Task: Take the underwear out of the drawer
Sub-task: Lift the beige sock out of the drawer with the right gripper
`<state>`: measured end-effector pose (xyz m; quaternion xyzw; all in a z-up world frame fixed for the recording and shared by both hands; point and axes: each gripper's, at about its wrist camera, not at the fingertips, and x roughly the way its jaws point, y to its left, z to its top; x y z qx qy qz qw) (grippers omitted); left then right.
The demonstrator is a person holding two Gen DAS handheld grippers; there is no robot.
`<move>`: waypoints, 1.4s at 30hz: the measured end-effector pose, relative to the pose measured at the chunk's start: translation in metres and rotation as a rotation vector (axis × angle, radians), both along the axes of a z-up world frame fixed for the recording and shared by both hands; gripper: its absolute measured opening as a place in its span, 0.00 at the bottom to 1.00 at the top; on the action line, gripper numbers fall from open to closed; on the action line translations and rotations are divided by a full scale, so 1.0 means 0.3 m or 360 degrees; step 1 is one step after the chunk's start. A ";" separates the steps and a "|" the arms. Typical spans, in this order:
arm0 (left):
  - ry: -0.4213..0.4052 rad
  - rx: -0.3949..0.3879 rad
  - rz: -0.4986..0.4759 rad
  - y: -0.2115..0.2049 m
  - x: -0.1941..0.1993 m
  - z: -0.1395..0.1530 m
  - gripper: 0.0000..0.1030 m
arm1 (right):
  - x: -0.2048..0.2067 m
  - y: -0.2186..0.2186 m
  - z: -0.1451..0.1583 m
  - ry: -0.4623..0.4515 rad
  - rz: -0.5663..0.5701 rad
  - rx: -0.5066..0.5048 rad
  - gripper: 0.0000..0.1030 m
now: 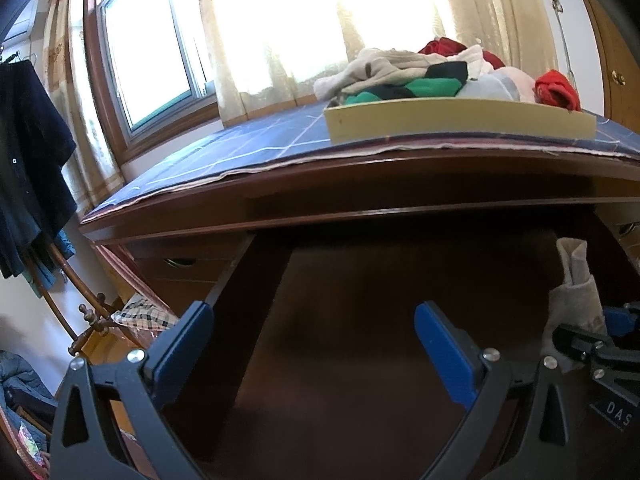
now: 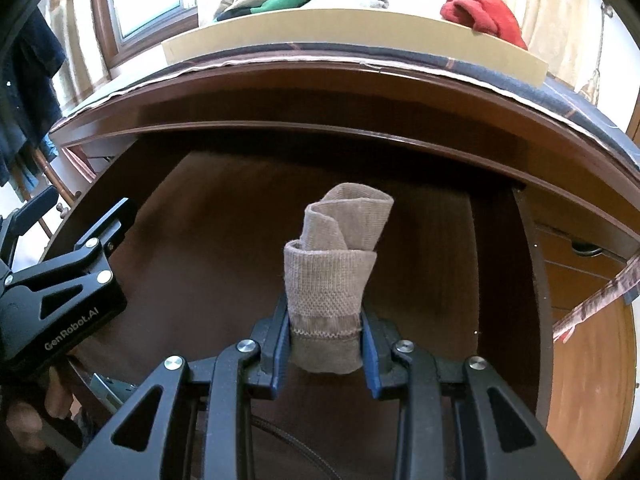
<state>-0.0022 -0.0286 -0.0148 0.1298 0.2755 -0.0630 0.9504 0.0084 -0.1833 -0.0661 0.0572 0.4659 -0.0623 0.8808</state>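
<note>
A rolled beige knit garment (image 2: 336, 272) stands upright over the open drawer's bare wooden bottom (image 2: 200, 248), and my right gripper (image 2: 325, 332) is shut on its lower end. In the left wrist view the same roll (image 1: 576, 280) shows at the right edge with the right gripper (image 1: 600, 340) behind it. My left gripper (image 1: 316, 328) hangs open over the drawer bottom (image 1: 360, 280), its blue pads wide apart and nothing between them. It also appears at the left of the right wrist view, as the left gripper (image 2: 80, 204), held by a hand (image 2: 28, 420).
A tan tray (image 1: 460, 120) piled with red, green, black and white clothes (image 1: 420, 76) sits on the blue checked cloth (image 1: 240, 148) on the dresser top. Closed drawers with handles (image 1: 176, 262) flank the open one. Dark clothes (image 1: 28, 160) hang at left by the window.
</note>
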 end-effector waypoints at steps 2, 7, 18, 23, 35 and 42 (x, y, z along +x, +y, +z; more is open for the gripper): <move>-0.0005 0.0013 -0.0005 -0.004 -0.002 -0.001 0.99 | -0.004 -0.009 -0.004 0.0012 -0.0009 0.0015 0.32; -0.0034 0.0030 -0.0002 -0.011 -0.013 -0.004 0.99 | -0.030 -0.048 -0.012 0.0023 -0.0058 0.0023 0.32; -0.0078 0.0056 -0.0006 -0.018 -0.028 -0.001 0.99 | -0.086 -0.083 -0.014 0.0000 -0.0103 -0.0006 0.32; -0.0086 0.0068 -0.0015 -0.019 -0.032 -0.003 0.99 | -0.160 -0.136 0.021 -0.0069 -0.0162 0.0122 0.32; -0.0084 0.0050 -0.0039 -0.011 -0.034 -0.001 0.99 | -0.376 -0.167 0.291 -0.0262 -0.0188 0.0011 0.32; -0.0088 0.0037 -0.0055 -0.006 -0.036 0.000 0.99 | -0.417 -0.142 0.373 -0.0306 -0.0144 -0.0059 0.32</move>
